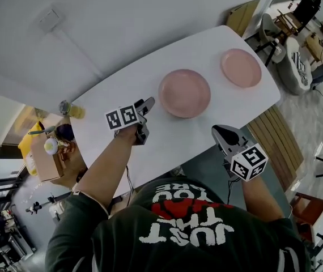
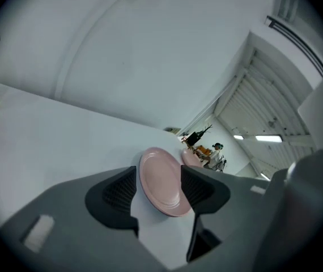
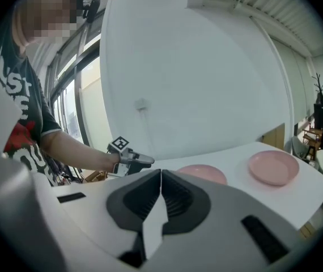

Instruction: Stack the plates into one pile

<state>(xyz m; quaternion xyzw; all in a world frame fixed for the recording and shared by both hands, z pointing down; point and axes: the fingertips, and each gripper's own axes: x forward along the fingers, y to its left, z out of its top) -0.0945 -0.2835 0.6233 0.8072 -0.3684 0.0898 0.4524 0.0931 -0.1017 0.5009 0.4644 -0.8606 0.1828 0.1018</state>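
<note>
near plate (image 1: 184, 93) and far plate (image 1: 241, 67) lie apart

both lie flat on the table (image 1: 150, 146). the left gripper (image 1: 147, 103) hangs released and empty just beside the near plate. the right gripper (image 1: 224, 132) is clenched on nothing by the table's edge.

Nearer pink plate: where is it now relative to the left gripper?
In the head view, the nearer pink plate lies mid-way along the white table, just right of the open left gripper. The other pink plate lies farther right, near the table's end.
</note>
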